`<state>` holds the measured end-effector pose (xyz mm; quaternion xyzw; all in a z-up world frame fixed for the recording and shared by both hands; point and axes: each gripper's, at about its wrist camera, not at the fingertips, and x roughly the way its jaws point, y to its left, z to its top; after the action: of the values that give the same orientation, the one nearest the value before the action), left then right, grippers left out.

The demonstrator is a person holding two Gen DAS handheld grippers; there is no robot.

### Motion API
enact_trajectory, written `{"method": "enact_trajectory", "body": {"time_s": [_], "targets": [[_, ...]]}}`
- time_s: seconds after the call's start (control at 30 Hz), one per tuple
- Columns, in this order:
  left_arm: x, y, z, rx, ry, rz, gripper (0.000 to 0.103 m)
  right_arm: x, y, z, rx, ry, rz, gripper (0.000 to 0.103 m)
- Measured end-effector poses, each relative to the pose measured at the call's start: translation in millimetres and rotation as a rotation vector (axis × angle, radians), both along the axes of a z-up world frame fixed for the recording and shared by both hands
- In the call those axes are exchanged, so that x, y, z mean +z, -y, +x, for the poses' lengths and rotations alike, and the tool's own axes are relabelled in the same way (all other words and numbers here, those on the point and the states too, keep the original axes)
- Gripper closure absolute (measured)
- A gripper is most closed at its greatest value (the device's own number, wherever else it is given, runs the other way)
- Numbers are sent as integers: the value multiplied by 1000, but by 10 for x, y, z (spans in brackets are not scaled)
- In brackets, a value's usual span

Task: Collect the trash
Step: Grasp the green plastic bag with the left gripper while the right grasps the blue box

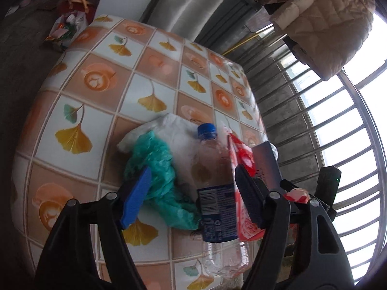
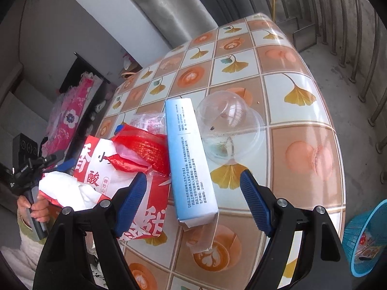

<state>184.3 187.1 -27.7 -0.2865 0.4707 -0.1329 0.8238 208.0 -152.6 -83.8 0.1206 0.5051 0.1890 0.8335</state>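
Note:
In the left wrist view a clear plastic bottle (image 1: 215, 169) with a blue cap and blue label lies on the patterned table (image 1: 101, 82). A crumpled teal bag (image 1: 154, 164) and a white bag (image 1: 174, 130) lie to its left, and a red wrapper (image 1: 241, 154) to its right. My left gripper (image 1: 193, 195) is open and straddles the bottle and the teal bag. In the right wrist view a light-blue box (image 2: 188, 149) lies between the open fingers of my right gripper (image 2: 193, 203). A clear dome lid (image 2: 229, 125) lies right of the box, and a red-and-white snack bag (image 2: 113, 169) to its left.
A blue mesh basket (image 2: 367, 239) stands on the floor off the table's right corner. A hand (image 2: 33, 207) holds the other gripper's handle at the left. Metal railing (image 1: 338, 145) runs along the table's right side. Bags (image 1: 70, 24) sit on the floor beyond the table.

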Motion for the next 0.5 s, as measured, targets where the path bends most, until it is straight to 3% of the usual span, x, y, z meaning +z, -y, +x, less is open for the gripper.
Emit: {"method": "enact_trajectory", "body": {"time_s": [0.1, 0.27, 0.5], "targets": [[-212, -24, -44, 26, -31, -17, 36, -3, -59, 9, 16, -10, -18, 33], [-393, 26, -35, 58, -35, 26, 39, 23, -154, 1, 39, -11, -35, 41], [-560, 17, -15, 67, -68, 1, 54, -8, -266, 21, 53, -10, -69, 53]]}}
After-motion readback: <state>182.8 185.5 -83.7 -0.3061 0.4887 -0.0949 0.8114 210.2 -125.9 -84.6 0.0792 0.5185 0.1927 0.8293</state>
